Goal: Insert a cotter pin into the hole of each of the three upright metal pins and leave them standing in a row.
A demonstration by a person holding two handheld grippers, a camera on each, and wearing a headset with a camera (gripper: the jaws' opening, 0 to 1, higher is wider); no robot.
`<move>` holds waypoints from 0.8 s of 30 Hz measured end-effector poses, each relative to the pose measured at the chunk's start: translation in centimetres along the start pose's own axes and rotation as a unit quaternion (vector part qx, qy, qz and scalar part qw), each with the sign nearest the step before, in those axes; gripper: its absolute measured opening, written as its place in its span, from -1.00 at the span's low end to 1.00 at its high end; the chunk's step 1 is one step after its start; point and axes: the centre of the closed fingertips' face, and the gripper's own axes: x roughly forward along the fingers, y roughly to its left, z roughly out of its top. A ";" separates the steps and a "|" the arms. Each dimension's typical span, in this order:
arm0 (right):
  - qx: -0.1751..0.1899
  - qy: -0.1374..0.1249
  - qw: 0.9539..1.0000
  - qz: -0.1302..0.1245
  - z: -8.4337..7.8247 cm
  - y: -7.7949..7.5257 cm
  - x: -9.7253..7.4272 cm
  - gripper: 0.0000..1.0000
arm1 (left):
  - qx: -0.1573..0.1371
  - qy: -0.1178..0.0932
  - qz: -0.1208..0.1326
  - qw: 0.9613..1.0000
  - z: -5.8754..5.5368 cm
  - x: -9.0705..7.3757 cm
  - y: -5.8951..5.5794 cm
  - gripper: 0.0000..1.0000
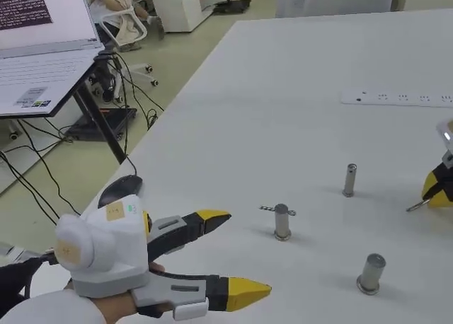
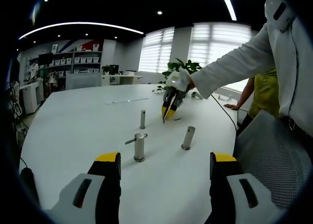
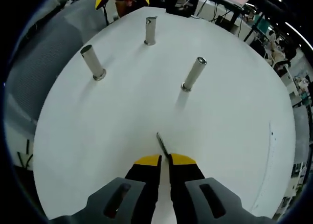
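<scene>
Your left tongs (image 1: 244, 253) wide open, empty, hovering at counter (image 1: 283, 112) edge. Right tongs (image 3: 165, 160) pinched shut on cotter pin (image 3: 162, 144), thin grey wire, tip low over matte white top. First pin (image 1: 282, 221) already carries cotter. Slim pin (image 1: 350, 180) and stout pin (image 1: 371, 271) bare, upright. All brushed steel cylinders, flared feet. Second insertion in hand, likely. Next: you line wire with slim pin's cross-hole, push straight through.

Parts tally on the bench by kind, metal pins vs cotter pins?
metal pin: 3, all upright
cotter pin: 2, one through a pin's hole, one held in the right claw
Total: 5
</scene>
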 end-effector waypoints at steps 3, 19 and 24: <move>-0.008 0.004 1.000 0.000 0.0 -0.1 0.2 -0.83 | 0.001 0.000 0.000 1.000 0.0 0.0 0.0 0.48; 0.046 0.009 0.999 -0.006 -0.7 0.1 0.4 -0.91 | 0.000 0.000 0.000 1.000 0.1 0.2 0.0 0.47; 0.057 0.006 0.998 -0.017 -0.6 0.2 0.3 -0.94 | 0.002 0.000 -0.003 1.000 0.1 0.1 -0.3 0.47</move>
